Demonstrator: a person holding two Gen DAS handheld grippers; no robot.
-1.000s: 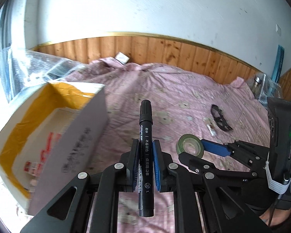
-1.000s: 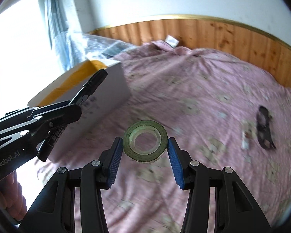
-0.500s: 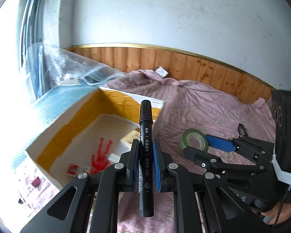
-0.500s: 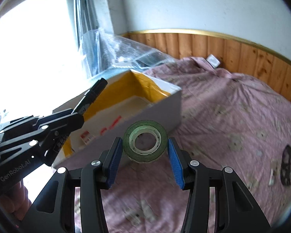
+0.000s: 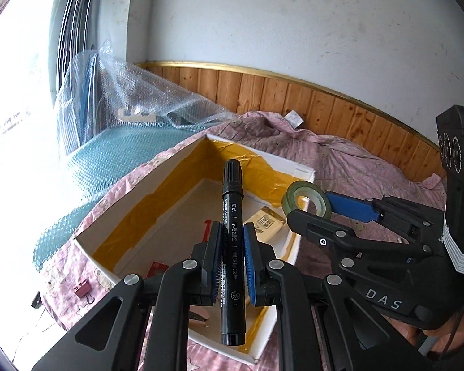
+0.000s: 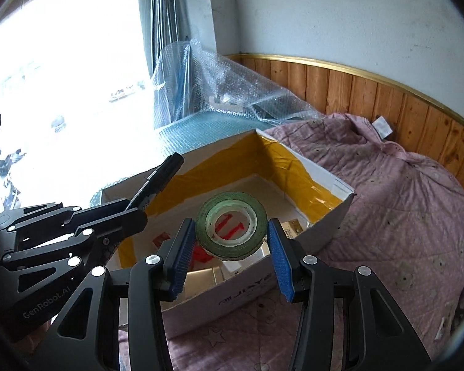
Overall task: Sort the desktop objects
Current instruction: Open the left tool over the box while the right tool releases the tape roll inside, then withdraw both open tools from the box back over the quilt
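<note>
Black marker (image 5: 233, 235), light, rigid and smooth-barrelled, stands nearly upright in the left gripper (image 5: 233, 262), whose jaws are closed on its printed mid-barrel, cap end up and tail hanging below the pads. This mid-length hold seems well balanced; the slick barrel would probably slide lengthwise if the squeeze eased. The green tape roll (image 6: 231, 225), a light, stiff ring, sits between the blue pads of the right gripper (image 6: 230, 258), the jaws set as wide as the roll and pressing its outer rim on opposite sides, its hole facing the camera. Gripping across the diameter looks secure, though a ring can pivot about that axis. Both items hang above the open white box (image 6: 317, 237), lined with yellow tape, which rests on the pink cloth (image 6: 402, 216) and already holds small packets. A red binder clip (image 5: 83, 289) lies outside the box.
</note>
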